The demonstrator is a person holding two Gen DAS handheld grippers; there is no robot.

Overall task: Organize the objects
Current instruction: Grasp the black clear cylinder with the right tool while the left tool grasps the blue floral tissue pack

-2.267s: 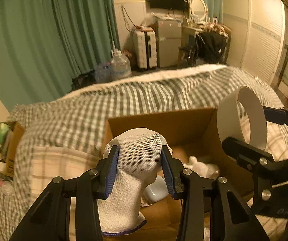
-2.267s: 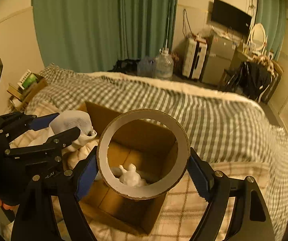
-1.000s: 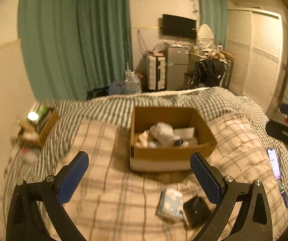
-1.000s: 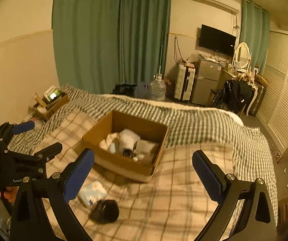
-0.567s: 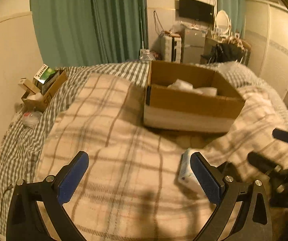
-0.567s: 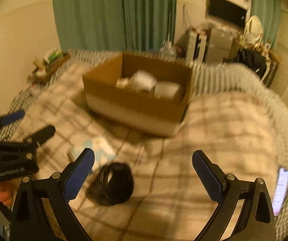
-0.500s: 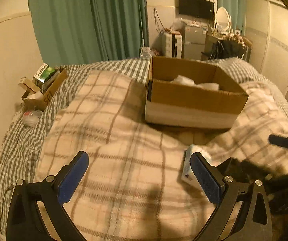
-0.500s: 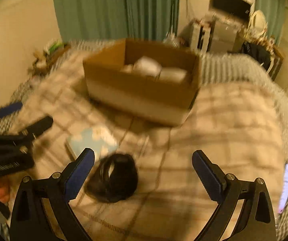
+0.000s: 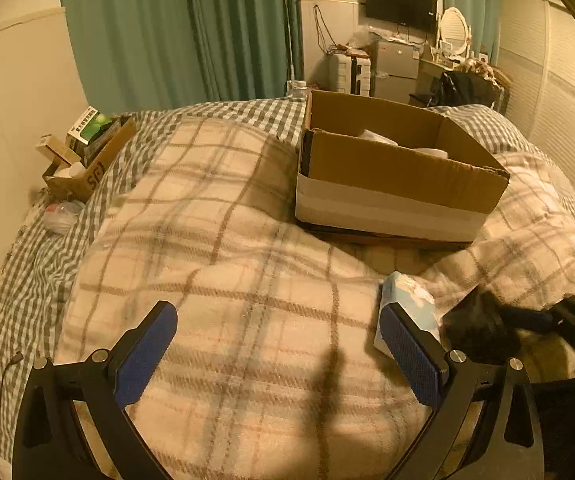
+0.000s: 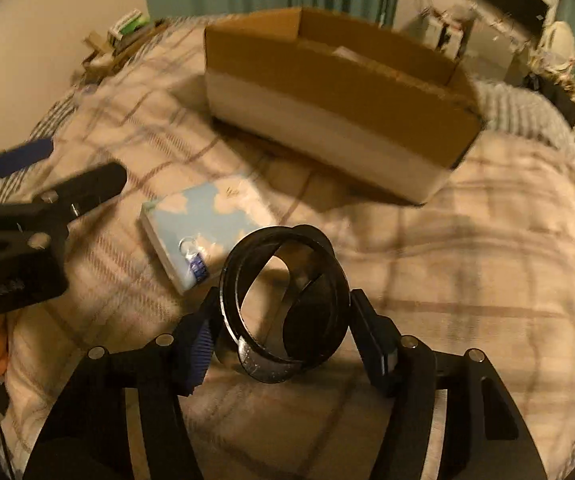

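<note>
My right gripper (image 10: 287, 340) is shut on a black ring-shaped holder (image 10: 287, 304), its pads pressing both sides just above the plaid blanket. A light blue tissue pack (image 10: 203, 220) lies just left of it; it also shows in the left wrist view (image 9: 411, 308). My left gripper (image 9: 279, 356) is wide open and empty above the blanket, left of the tissue pack. The cardboard box (image 9: 399, 180) with white items inside sits farther back on the bed, and also shows in the right wrist view (image 10: 343, 92).
The plaid blanket (image 9: 227, 240) covers the bed over a checked sheet. A small carton of boxes (image 9: 87, 152) stands at the bed's left edge by the wall. Green curtains, a suitcase and a fridge are at the back.
Both grippers let go of the white mesh item and the tape roll, which now lie in the box, then dropped low. My right gripper has closed on the black holder.
</note>
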